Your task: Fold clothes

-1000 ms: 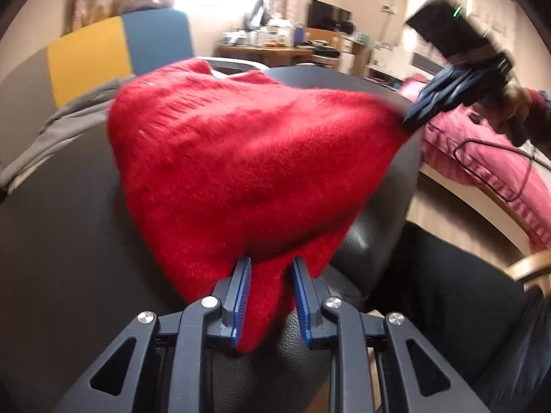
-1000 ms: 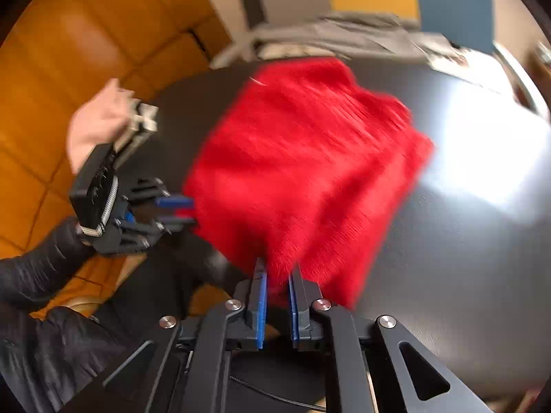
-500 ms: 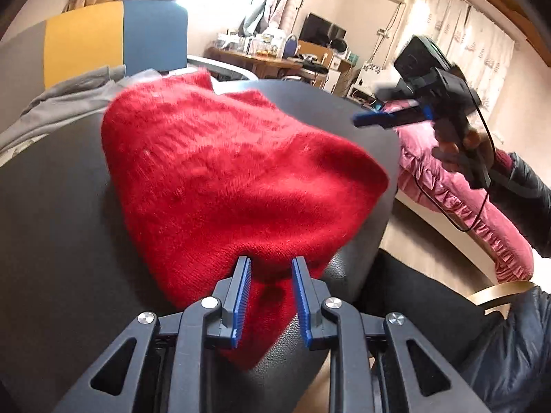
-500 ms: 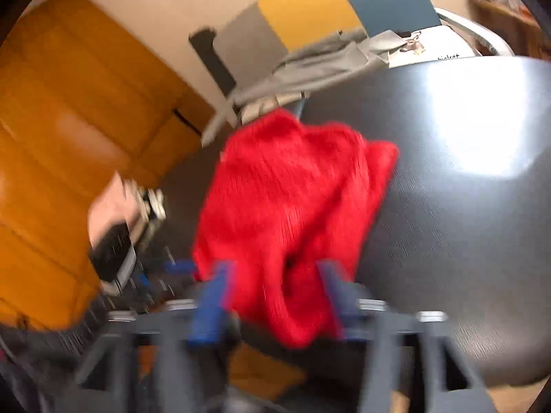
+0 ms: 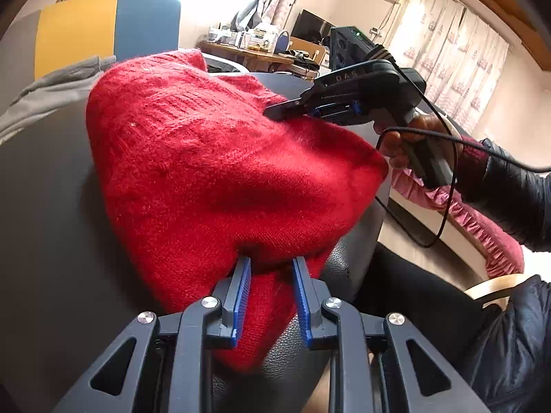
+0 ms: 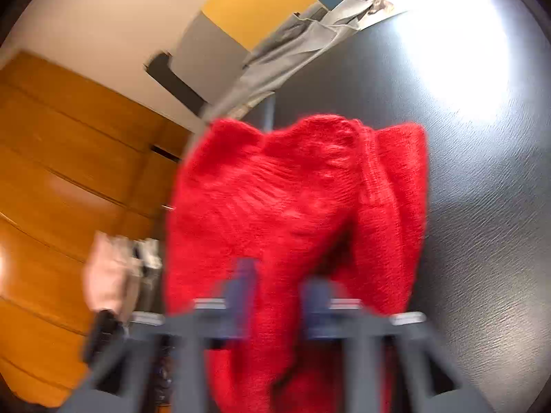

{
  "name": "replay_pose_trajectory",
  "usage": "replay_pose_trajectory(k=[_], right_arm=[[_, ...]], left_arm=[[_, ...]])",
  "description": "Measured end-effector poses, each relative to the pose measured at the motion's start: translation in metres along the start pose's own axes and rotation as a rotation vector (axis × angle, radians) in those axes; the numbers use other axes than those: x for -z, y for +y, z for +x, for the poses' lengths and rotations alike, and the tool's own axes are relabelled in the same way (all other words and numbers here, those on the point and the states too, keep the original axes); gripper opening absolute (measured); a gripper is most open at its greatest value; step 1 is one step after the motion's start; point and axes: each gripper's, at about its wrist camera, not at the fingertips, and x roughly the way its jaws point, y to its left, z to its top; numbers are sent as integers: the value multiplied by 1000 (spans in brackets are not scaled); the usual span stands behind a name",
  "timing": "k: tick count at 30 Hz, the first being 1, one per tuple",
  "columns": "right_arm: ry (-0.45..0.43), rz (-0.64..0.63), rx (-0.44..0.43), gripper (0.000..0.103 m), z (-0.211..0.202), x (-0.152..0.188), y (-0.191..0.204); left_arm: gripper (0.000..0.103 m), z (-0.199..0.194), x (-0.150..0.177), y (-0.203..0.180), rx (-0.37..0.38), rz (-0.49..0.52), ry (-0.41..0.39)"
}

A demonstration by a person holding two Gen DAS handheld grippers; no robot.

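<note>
A red knitted garment (image 5: 213, 172) lies bunched on a dark leather-like table (image 5: 44, 206), one corner hanging over the near edge. My left gripper (image 5: 270, 268) stands at that near edge with its jaws apart, the hanging fabric between them. My right gripper (image 5: 275, 112) shows in the left wrist view, resting on the garment's far right side. In the blurred right wrist view my right gripper (image 6: 277, 282) has its jaws apart over the red garment (image 6: 292, 213).
A grey garment (image 5: 51, 86) lies at the table's far left, also in the right wrist view (image 6: 292, 48). A yellow and blue panel (image 5: 103, 27) stands behind. A pink bed (image 5: 482, 227) lies right. An orange wooden wall (image 6: 69, 172) is left.
My right gripper opened, let go of the garment's corner, swung up and came down onto the garment's far side. My left gripper stayed at the near edge with jaws apart.
</note>
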Motion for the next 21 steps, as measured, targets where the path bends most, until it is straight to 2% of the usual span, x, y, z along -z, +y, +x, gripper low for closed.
replay_pose_trajectory(k=[2, 4, 6, 7, 9, 10, 12, 15, 17, 21], right_arm=[[3, -97, 84, 10, -2, -1, 19], [-23, -299, 256, 10, -12, -1, 58], [-87, -479, 426, 10, -29, 2, 89], [-94, -504, 485, 10, -31, 2, 90], [-37, -439, 507, 9, -19, 4, 66], [-11, -404, 514, 9, -13, 5, 54], [-14, -300, 456, 9, -9, 11, 29], [-55, -173, 357, 10, -16, 13, 6], [-90, -118, 291, 10, -23, 15, -4], [-112, -15, 168, 11, -32, 10, -27]], left_arm=[[24, -1, 1, 1, 6, 17, 13], [24, -2, 3, 2, 18, 23, 28], [24, -3, 5, 3, 29, 18, 35], [24, -4, 5, 3, 32, 16, 41], [24, -5, 7, 2, 32, 19, 51], [24, -6, 8, 1, 26, 30, 58], [24, -9, 8, 2, 33, 19, 66], [24, -20, 2, 14, 92, -93, 37], [24, -30, -5, 22, 135, -176, -25], [24, -46, -30, 27, 224, -244, -178]])
